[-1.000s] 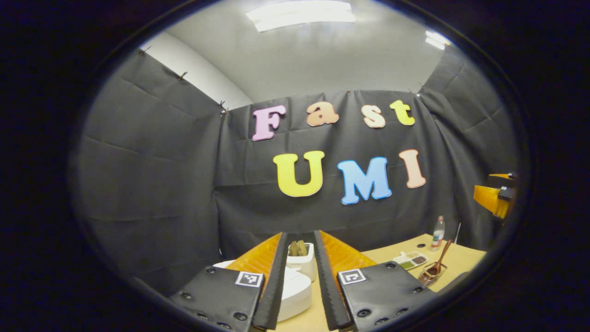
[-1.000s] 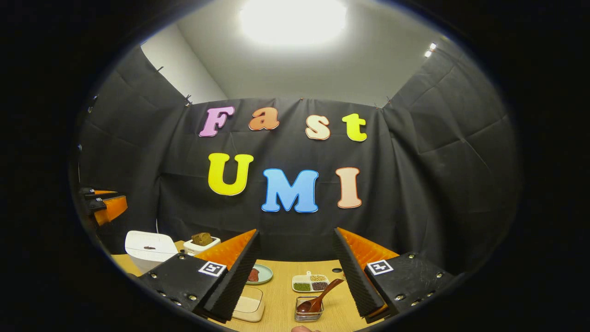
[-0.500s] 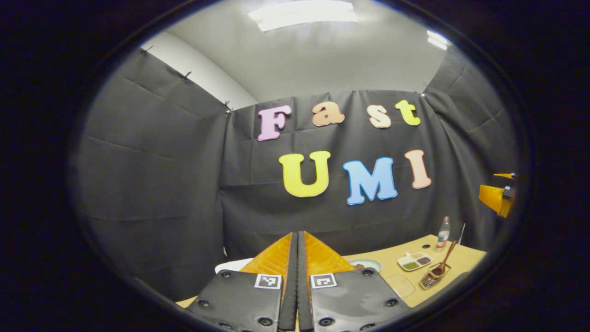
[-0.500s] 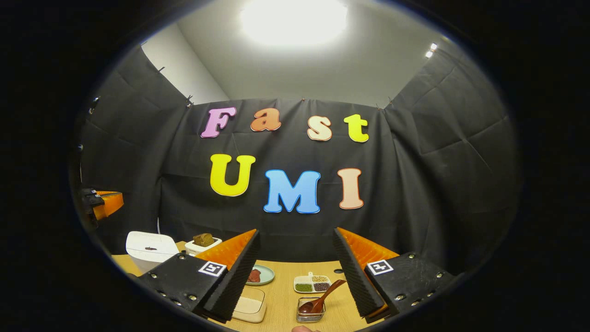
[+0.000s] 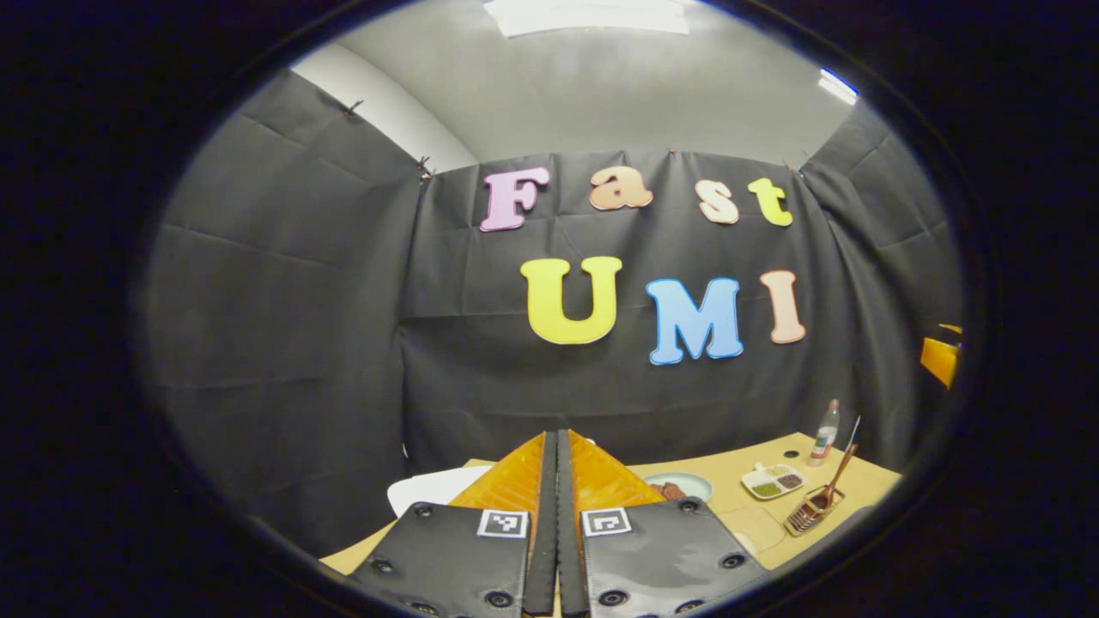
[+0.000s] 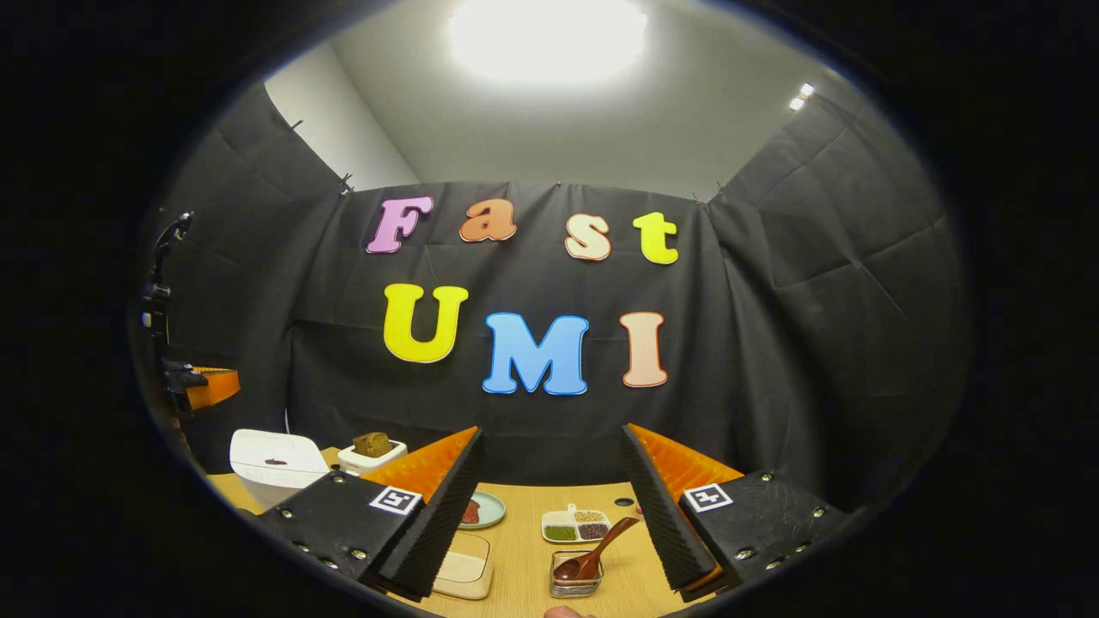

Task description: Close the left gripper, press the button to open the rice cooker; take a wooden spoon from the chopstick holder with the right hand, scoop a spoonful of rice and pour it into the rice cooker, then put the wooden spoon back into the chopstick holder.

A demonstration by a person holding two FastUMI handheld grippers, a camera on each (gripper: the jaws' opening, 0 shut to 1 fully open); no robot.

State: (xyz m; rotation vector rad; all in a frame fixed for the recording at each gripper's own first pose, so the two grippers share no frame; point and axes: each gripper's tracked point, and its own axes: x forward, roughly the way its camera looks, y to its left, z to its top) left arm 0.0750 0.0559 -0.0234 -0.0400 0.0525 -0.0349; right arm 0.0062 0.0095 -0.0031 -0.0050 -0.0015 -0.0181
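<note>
A: Starting nearest the lens, in the left gripper view the left tongs (image 5: 556, 524) sit at bottom centre, clenched flat with nothing between them. They look ready to press.

B: And the rice cooker (image 5: 434, 492)?

A: Its white lid peeks out just left of those tongs, low in the frame. In the right gripper view it stands at lower left, lid down, a small dark mark on top; I cannot tell whether that is the button.

B: The other hand?

A: The right tongs (image 6: 549, 506) hang released at the bottom of their view, gripping nothing. Between them lies the wooden spoon (image 6: 595, 553), bowl down in the chopstick holder (image 6: 575, 577), handle leaning toward upper right. A shallow dish of rice (image 6: 462, 568) sits low, just left of the holder, partly hidden by the left finger.

B: Farther back?

A: A divided tray of grains (image 6: 575, 525), a small plate (image 6: 482, 510), then the table (image 6: 524, 549) edge.

B: Risks?

A: The cooker hides behind the tongs, so a press could land off the button. Later, a pinch on that slanted handle might tip the holder.
</note>
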